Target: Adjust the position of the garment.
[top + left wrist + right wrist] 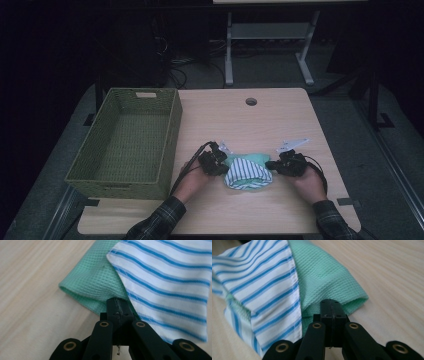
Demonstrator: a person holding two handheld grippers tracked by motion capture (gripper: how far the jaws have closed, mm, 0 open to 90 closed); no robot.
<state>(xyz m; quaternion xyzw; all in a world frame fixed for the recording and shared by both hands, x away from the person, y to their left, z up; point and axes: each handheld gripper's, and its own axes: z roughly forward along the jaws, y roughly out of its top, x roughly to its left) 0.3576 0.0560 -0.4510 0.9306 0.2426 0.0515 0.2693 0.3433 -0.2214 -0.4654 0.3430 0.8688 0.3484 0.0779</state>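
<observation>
A folded cloth [247,172], mint-green mesh on one side and white with blue stripes on the other, lies on the wooden table [240,120] near the front. My left gripper [222,162] is at the cloth's left end and my right gripper [272,165] at its right end. In the left gripper view the left gripper [120,307] has its jaws together, nipping the green fold [95,282] beside the striped layer [170,285]. In the right gripper view the right gripper [331,307] is likewise shut on the green fold [324,275], with the striped layer [262,280] to its left.
An empty olive woven basket [170,135] stands on the table's left side. A round cable hole [251,101] is near the far edge. Beyond the table are a dark floor, cables and a desk frame [270,30].
</observation>
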